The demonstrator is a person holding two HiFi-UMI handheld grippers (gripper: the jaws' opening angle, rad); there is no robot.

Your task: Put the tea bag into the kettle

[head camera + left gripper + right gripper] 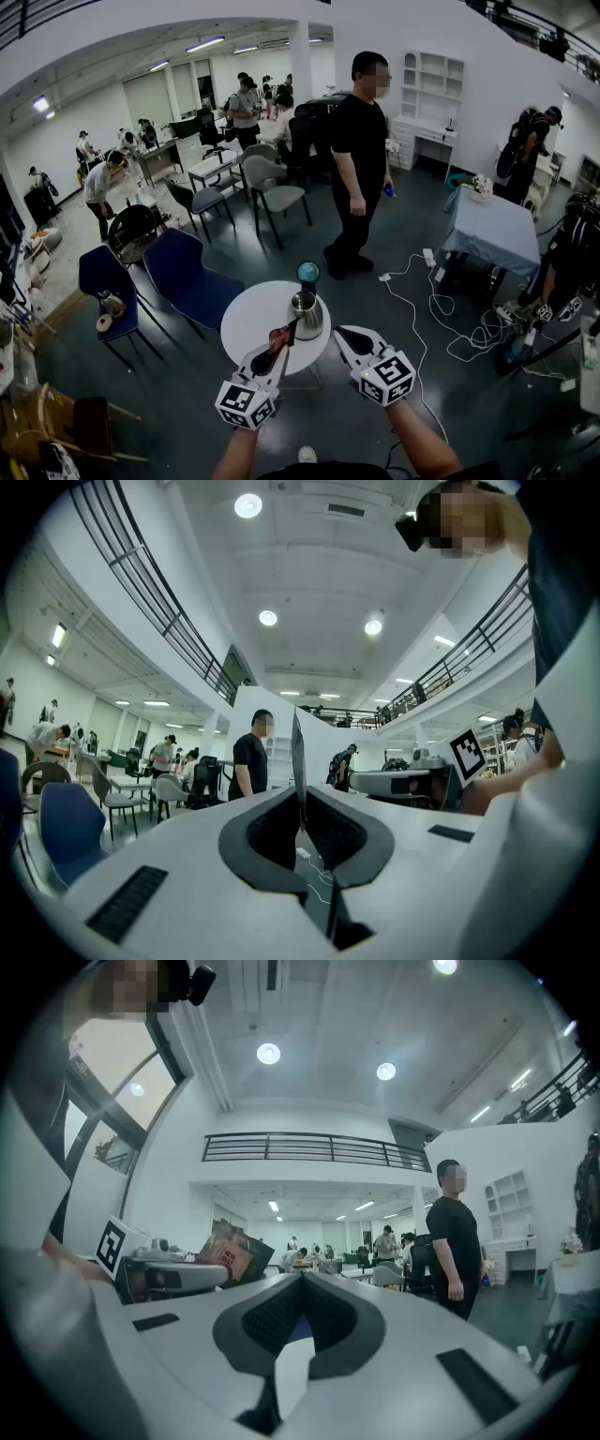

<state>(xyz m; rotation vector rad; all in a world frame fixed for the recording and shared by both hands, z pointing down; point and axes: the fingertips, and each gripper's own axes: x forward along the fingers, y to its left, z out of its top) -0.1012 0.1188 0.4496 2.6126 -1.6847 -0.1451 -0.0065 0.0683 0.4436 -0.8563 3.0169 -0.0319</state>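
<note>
A steel kettle (pixel 306 314) stands open on the round white table (pixel 246 323), with its teal lid (pixel 307 273) lying just behind it. My left gripper (pixel 281 339) is shut on a reddish-brown tea bag packet (pixel 279 336), held just left of the kettle's near side. In the left gripper view the packet (pixel 298 761) shows edge-on between the closed jaws. In the right gripper view the tea bag (pixel 225 1252) sticks up from the left gripper (pixel 178 1277). My right gripper (pixel 343 334) hovers at the table's near right edge, shut and empty, tips meeting (pixel 302 1277).
Two blue chairs (pixel 187 272) stand left of the table. A person in black (pixel 359 159) stands beyond it. White cables (pixel 441 309) run over the floor at right, near a table with a blue cloth (pixel 492 230). Grey chairs and more people fill the back.
</note>
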